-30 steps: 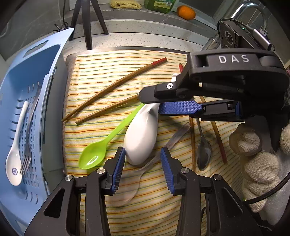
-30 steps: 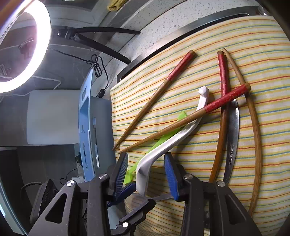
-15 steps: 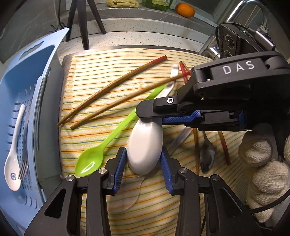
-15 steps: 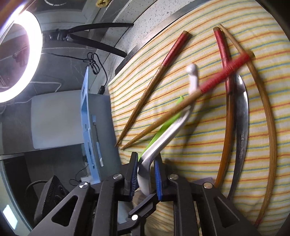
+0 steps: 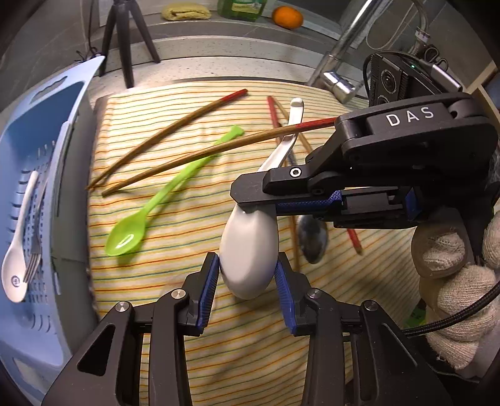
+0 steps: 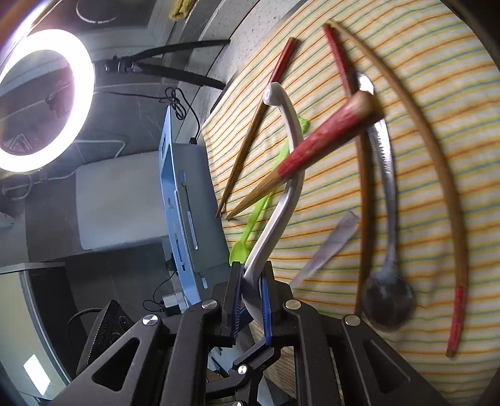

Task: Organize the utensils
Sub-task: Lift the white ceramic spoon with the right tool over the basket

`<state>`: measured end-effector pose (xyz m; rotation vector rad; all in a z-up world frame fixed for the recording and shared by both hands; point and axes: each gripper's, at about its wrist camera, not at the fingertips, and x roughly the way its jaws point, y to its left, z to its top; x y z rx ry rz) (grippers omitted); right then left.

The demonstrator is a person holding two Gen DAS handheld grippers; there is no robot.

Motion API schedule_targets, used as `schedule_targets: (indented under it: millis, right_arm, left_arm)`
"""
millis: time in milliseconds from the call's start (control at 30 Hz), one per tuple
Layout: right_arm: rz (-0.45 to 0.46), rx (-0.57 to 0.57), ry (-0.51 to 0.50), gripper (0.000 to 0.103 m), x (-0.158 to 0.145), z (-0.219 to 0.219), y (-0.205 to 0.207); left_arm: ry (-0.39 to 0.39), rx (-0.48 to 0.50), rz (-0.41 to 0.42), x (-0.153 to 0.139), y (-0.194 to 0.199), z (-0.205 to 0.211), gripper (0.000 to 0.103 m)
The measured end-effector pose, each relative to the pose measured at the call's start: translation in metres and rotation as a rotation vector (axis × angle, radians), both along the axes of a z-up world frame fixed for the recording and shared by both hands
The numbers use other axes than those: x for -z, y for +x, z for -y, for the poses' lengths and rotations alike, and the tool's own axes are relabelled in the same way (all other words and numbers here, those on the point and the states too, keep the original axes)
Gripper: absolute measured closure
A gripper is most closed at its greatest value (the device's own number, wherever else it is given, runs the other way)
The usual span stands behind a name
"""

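Note:
A large white spoon (image 5: 250, 250) is lifted off the striped cloth (image 5: 187, 343). My right gripper (image 6: 251, 287) is shut on its neck, seen in the right wrist view (image 6: 281, 200). My left gripper (image 5: 247, 281) has its pads on both sides of the spoon's bowl, touching it. A red-tipped chopstick (image 5: 218, 146) rests across the spoon's handle and is raised with it. A green plastic spoon (image 5: 147, 212), more chopsticks (image 5: 168, 131) and a metal spoon (image 5: 312, 237) lie on the cloth.
A blue basket (image 5: 62, 131) at the left holds a small white spoon (image 5: 15, 268) and a fork (image 5: 32, 259). A tap (image 5: 340, 56), tripod legs (image 5: 125, 40) and an orange (image 5: 287, 17) stand behind. A clear plastic spoon handle (image 6: 328, 243) lies on the cloth.
My right gripper closed on the white spoon's neck and lifted it, carrying a chopstick up. My left gripper closed in around the spoon's bowl.

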<state>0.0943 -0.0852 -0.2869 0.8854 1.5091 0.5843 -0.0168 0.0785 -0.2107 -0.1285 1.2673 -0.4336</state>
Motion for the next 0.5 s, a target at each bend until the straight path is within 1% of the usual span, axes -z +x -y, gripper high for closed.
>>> schedule_targets:
  millis: [400, 433, 500]
  right_arm:
    - [0.039, 0.121, -0.034, 0.092, -0.025, 0.068, -0.014]
    - [0.044, 0.125, -0.037, 0.092, -0.028, 0.072, -0.015]
    - [0.052, 0.131, -0.040, 0.092, -0.032, 0.080, -0.015]
  left_arm:
    - [-0.068, 0.114, 0.028, -0.012, 0.009, 0.057, 0.068]
    - [-0.084, 0.127, -0.004, -0.013, 0.009, 0.061, 0.068]
    - [-0.091, 0.137, 0.003, -0.017, 0.010, 0.068, 0.068]
